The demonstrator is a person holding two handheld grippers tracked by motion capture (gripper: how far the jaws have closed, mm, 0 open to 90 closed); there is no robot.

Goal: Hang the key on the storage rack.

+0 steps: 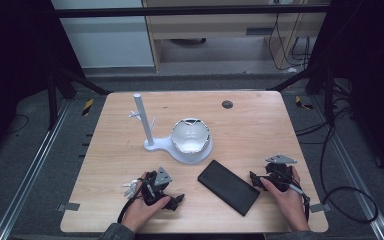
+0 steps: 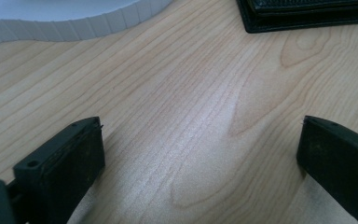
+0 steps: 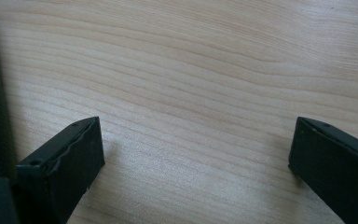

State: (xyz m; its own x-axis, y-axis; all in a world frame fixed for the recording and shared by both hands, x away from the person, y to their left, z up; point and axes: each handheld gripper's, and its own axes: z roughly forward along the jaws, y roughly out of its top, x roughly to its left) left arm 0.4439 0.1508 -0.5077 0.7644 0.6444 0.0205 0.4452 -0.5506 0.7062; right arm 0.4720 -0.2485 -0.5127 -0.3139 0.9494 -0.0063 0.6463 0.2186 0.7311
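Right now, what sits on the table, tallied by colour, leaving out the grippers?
White: 1, the stand with an upright post and a round base.
Clear or silvery: 1, the bowl on that base.
Black: 1, the flat case between the two hands.
Total: 3

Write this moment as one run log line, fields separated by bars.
left hand-held gripper: open, empty, on table | right hand-held gripper: open, empty, beside black case | white stand: untouched

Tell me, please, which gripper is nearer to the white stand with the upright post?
Left. The left gripper rests just in front of the white stand, on the near side. The right gripper lies farther away, beyond the black case, toward the table's right edge.
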